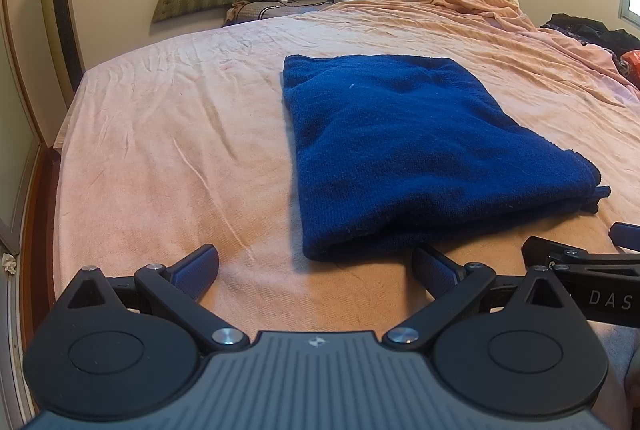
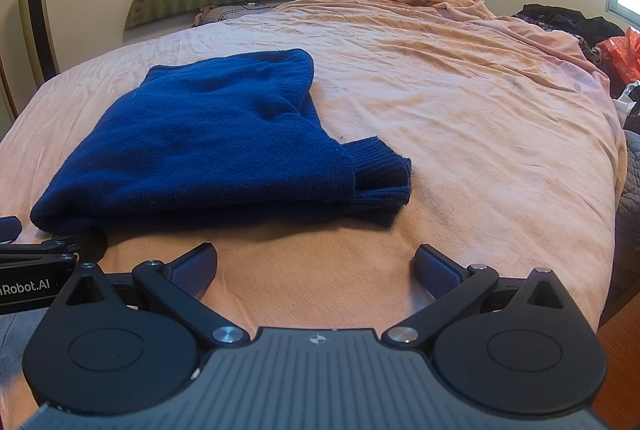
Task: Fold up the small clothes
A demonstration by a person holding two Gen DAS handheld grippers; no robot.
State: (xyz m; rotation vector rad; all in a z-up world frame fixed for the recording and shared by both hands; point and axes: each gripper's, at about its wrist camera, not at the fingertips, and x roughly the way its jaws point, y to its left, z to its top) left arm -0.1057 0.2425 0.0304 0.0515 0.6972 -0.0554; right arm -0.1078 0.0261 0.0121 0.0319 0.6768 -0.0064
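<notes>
Both grippers, left gripper and right gripper, hover with fingers spread apart and empty just short of the folded blue sweater, which lies flat on the pink bedsheet.

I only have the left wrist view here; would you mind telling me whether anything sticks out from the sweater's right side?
Observer: Yes. On the right wrist view a ribbed cuff pokes out from the folded sweater at its near right corner.
Operator: Thank you. Is the right gripper holding anything?
Observer: No. The right gripper is open, with bare sheet between its fingers.
Operator: And what lies past the bed's right edge?
Observer: An orange plastic bag sits there beside dark clothes.
</notes>
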